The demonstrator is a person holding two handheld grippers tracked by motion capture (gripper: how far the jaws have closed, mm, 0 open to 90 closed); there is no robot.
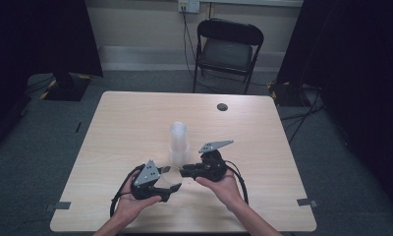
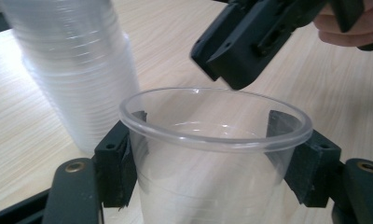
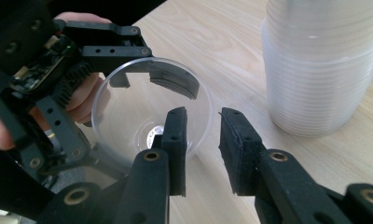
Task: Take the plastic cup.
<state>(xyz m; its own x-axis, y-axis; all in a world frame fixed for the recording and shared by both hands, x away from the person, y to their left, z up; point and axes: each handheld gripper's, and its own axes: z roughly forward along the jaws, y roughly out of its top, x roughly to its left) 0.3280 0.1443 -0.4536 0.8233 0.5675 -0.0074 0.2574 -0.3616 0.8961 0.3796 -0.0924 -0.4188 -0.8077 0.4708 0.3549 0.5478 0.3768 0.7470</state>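
Observation:
A single clear plastic cup (image 2: 212, 140) sits upright between the jaws of my left gripper (image 2: 215, 156), which is shut on its sides just under the rim. In the high view this cup (image 1: 173, 178) is low over the table's near middle. My right gripper (image 3: 203, 135) stands slightly open, its tips at the near edge of the cup's (image 3: 133, 107) rim; nothing is pinched between them. From the left gripper view, the right gripper (image 2: 236, 65) hovers just above the rim's far side. A tall stack of clear cups (image 1: 179, 141) stands right behind both grippers.
The light wooden table (image 1: 130, 113) has a small dark round cap (image 1: 222, 106) near its far edge. A black folding chair (image 1: 227, 49) stands beyond the table. The cup stack (image 3: 324, 65) is close on the right of my right gripper.

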